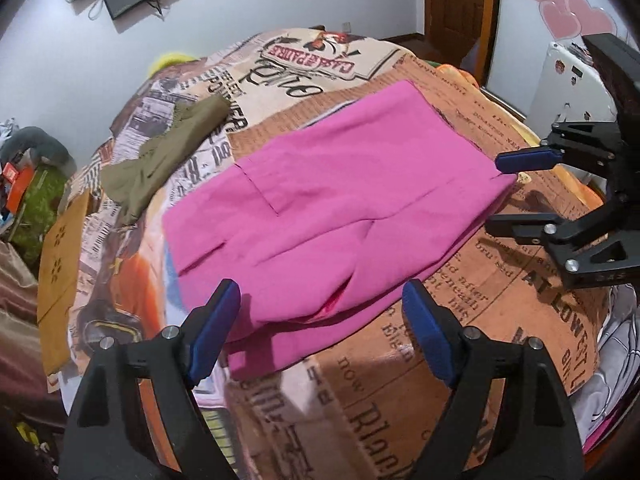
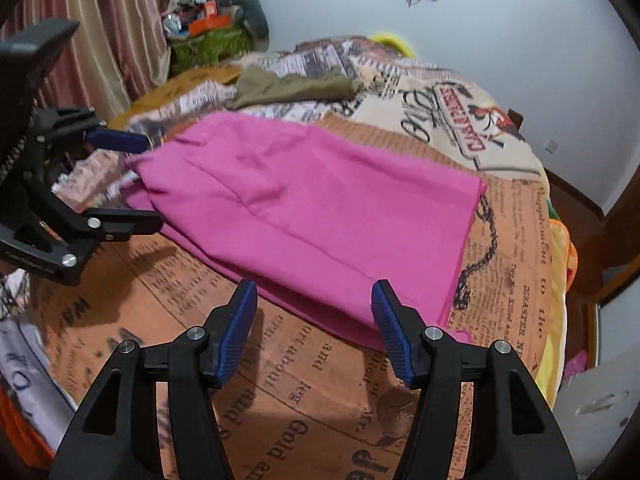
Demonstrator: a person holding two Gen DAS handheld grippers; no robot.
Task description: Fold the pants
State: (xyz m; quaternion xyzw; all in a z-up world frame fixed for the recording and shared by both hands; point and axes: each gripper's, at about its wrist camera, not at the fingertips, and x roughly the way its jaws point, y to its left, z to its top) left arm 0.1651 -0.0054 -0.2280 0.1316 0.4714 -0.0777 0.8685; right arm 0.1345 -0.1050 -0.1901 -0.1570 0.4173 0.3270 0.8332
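Lying folded on the bed (image 1: pixel 520 320), the pink pants (image 1: pixel 328 200) rested flat, apparently just released: the left gripper (image 1: pixel 320 332) and the right gripper (image 2: pixel 314 328) both hovered at its near edge, jaws open and holding nothing.

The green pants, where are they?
The green pants lie crumpled on the bed cover, beyond the pink pants' far left in the left wrist view.
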